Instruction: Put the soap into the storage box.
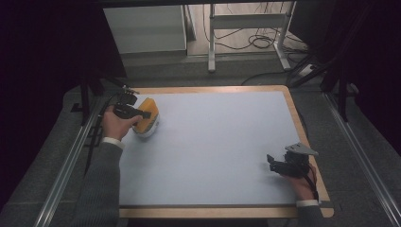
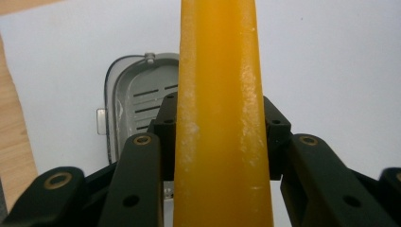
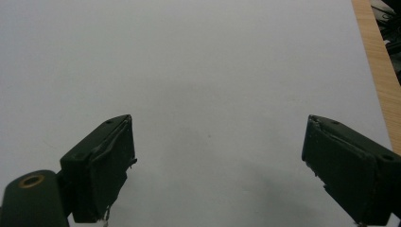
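**Yellow sponge pinched edge-on above a grey tray**

Left gripper (image 1: 142,113), held at the far left corner of the table (image 1: 213,142), clamped on a yellow sponge (image 1: 146,120). Seen from the left gripper view: sponge (image 2: 220,118) standing edge-on between the two black jaws, narrow at the far end and widening toward the camera, both jaws pressed flat against its sides. Surface a deep orange-yellow, smooth but grainy, dusted with pale whitish flecks along both long edges. From the high view: a flat, rounded-cornered slab, tilted, with a paler rim along its lower side.

Directly beyond and beneath the jaws, a grey plastic tray (image 2: 137,99) with a raised rim, rounded corners, slotted floor and a small tab on its side, lying on the pale sheet. Partly hidden behind the sponge; whether sponge and tray touch, cannot tell. In the high view, just a whitish shape (image 1: 149,131) under the sponge.

Right gripper (image 1: 279,165), well apart near the table's right edge, jaws spread wide with nothing between them. Ahead of its jaws in the right gripper view, bare pale sheet, with the wooden table border (image 3: 378,66) off to one side.
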